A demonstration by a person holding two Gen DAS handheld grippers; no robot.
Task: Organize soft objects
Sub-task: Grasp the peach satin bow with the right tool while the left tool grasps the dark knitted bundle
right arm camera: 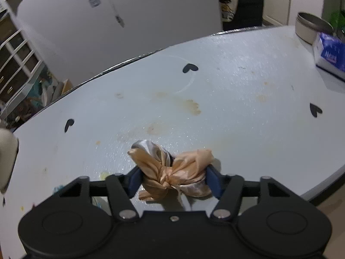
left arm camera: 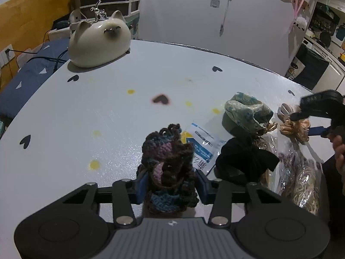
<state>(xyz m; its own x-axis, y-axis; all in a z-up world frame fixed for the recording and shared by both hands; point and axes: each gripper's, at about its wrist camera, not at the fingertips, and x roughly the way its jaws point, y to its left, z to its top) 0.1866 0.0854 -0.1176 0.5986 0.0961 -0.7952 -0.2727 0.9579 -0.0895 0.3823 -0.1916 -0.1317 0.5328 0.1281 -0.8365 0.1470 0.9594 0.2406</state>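
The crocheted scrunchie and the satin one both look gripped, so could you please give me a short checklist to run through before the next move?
1. Left gripper shut on the crocheted scrunchie: ok.
2. Right gripper shut on the satin scrunchie: ok.
3. Bare table ahead of the right gripper: ok.
4. Black scrunchie and green scrunchie still loose beside the blue-and-white packet: not ok.
5. Whether either held scrunchie is lifted off the table: cannot tell.
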